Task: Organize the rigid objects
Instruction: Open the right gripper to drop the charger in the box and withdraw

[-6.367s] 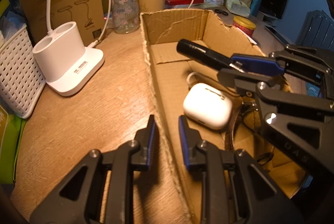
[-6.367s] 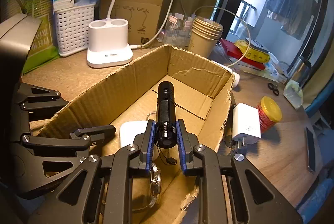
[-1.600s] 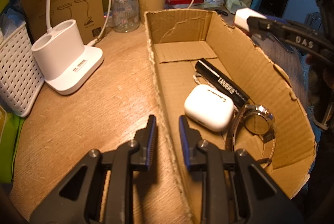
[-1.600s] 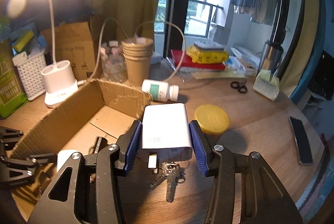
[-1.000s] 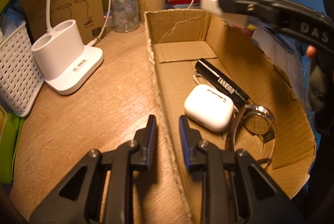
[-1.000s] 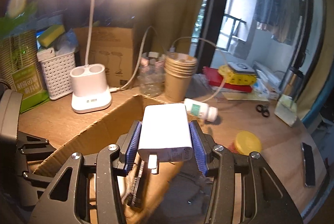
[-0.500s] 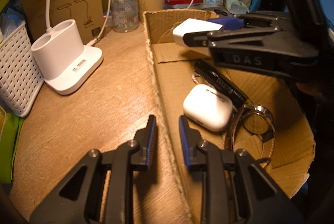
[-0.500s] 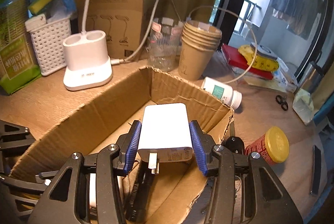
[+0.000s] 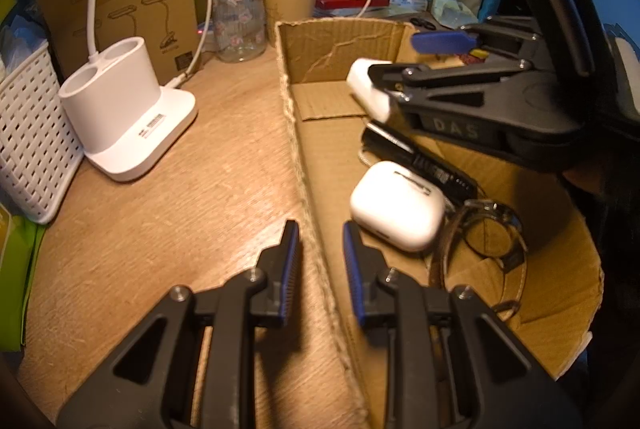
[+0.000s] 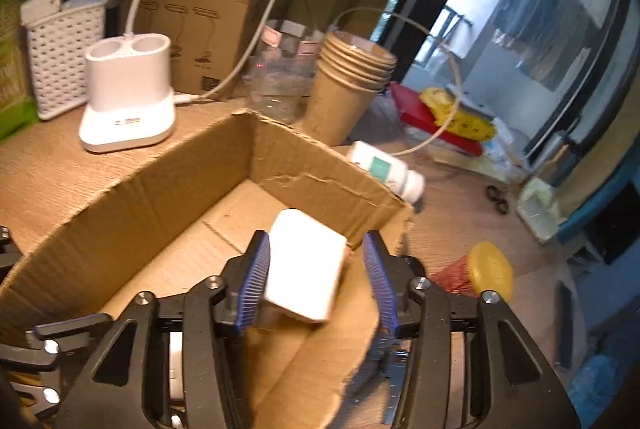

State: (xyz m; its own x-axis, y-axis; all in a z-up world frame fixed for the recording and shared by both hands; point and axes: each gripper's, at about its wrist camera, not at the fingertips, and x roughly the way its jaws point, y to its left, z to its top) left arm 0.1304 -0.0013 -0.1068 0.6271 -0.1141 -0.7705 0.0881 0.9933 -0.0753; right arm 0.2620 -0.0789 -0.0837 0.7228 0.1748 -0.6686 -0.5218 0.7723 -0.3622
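Observation:
An open cardboard box [image 9: 340, 49] [image 10: 120, 229] lies on the wooden desk. Inside it are a white earbud case [image 9: 396, 205], a black flashlight [image 9: 432, 165] and a wristwatch [image 9: 492, 233]. My right gripper [image 10: 316, 245] [image 9: 394, 55] hangs over the box's far half. Its jaws are opening around a white charger [image 10: 308, 265] [image 9: 368, 93]. The charger is tilted and still leans on the left pad, while the right pad stands clear of it. My left gripper [image 9: 322, 261] is shut and hovers over the box's left wall, pinching nothing that I can see.
A white lamp base [image 9: 124, 109] with its cable and a white basket [image 9: 28, 133] stand left of the box. Behind it are a stack of paper cups [image 10: 352, 85] and a clear jar. A pill bottle [image 10: 384, 169] and a yellow-lidded jar [image 10: 488, 269] lie to the right.
The right gripper carried the charger from above the desk down into the box, then its jaws parted and the charger tipped. The left gripper has stayed put.

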